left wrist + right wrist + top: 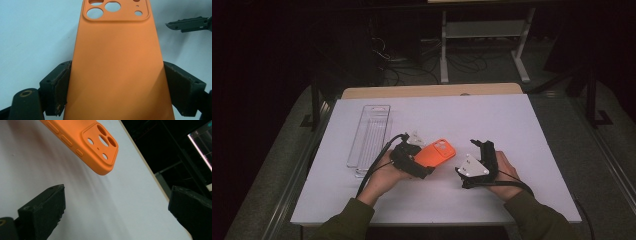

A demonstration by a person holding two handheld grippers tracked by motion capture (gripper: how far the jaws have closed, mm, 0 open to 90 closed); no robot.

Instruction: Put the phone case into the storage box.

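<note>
Orange silicone phone case with camera cutouts clamped by its long edges in left claw, lifted off white surface; right claw wide, holding nothing, near case's camera end; clear plastic tray left of case, flat on surface.

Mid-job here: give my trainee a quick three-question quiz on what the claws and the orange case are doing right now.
1. True or false: the left claw is shut on the orange phone case.
2. The right claw is: A) open, holding nothing; B) shut on the case; C) shut on the clear plastic package.
3. Fill in: the clear plastic package lies on the white table to the ____ of the case in the high view.

Key: 1 true; 2 A; 3 left.
</note>
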